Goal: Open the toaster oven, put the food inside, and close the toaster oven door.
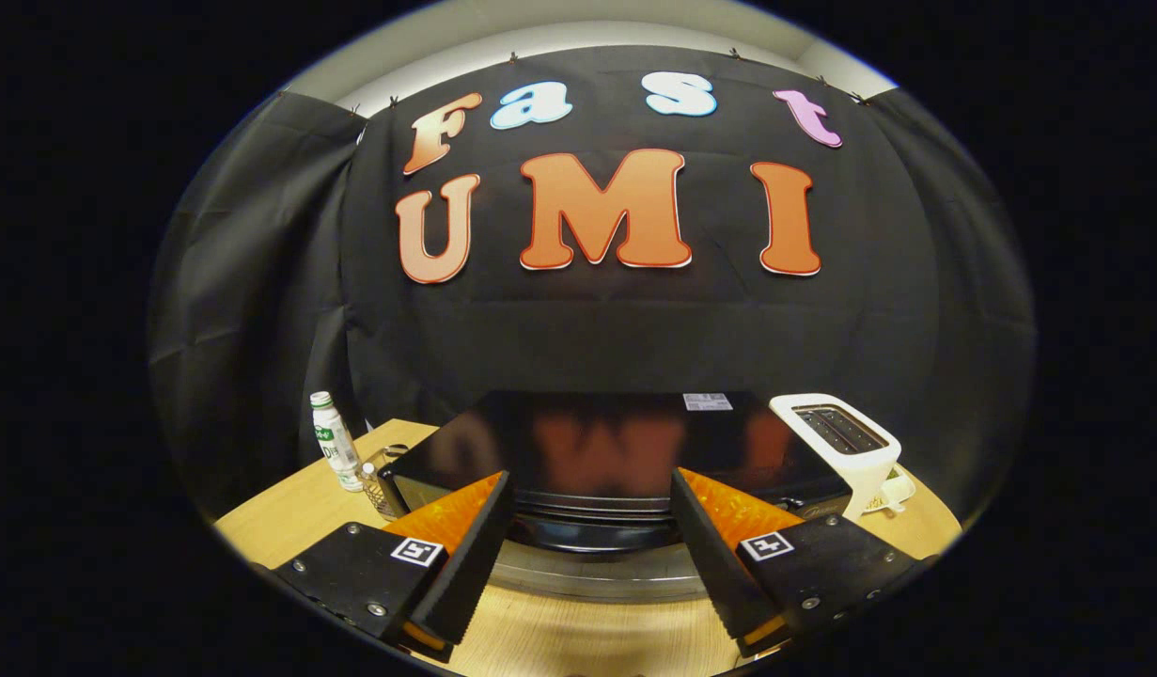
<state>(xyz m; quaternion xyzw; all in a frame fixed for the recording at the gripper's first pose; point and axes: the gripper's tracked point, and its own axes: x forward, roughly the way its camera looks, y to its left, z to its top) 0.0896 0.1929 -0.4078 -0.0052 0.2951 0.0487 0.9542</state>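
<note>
A black toaster oven [597,437] with a glossy top stands on the wooden table, just ahead of me and seen from above. Its front edge, with a dark bar-shaped handle [587,536], lies between my two fingers. Below that runs a greyish band of the door [587,575]. Whether the door is open I cannot tell from this angle. My gripper [592,478] is open, its fingers spread wide to either side of the oven's front, with nothing held between them.
A white slot toaster [841,442] stands to the right of the oven. On the left are a white bottle with a green label [334,451] and a small glass jar [381,489]. The wooden table [287,512] ends at the black cloth wall behind.
</note>
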